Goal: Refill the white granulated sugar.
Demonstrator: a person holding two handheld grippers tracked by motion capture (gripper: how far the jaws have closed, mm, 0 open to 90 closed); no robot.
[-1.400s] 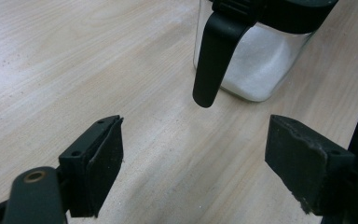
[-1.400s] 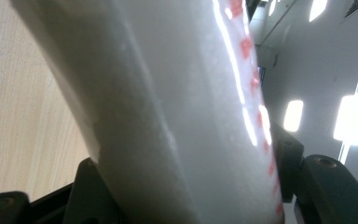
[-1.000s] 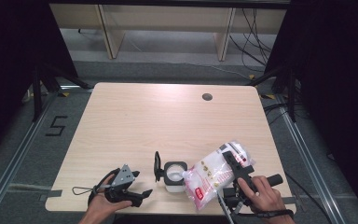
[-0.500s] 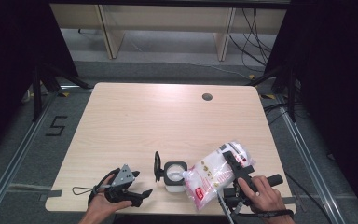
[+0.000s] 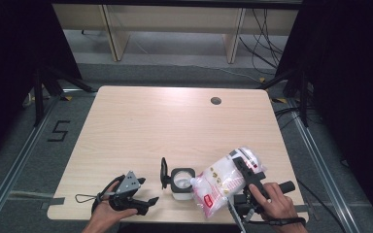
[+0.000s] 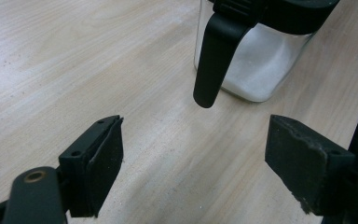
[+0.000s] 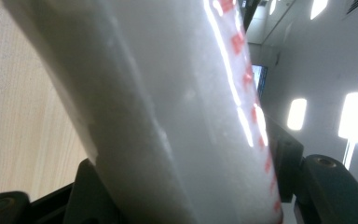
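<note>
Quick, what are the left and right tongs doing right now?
Left tongs: open, holding nothing, aimed at the jar.
Right tongs: closed on the white bag, tilted toward the jar.

We count one clear jar (image 5: 182, 182) on the tabletop (image 5: 175, 126), one white bag (image 5: 221, 182) just right of the jar, and two hand-held grippers: one left of the jar (image 5: 143, 203), one right (image 5: 245, 177).
</note>
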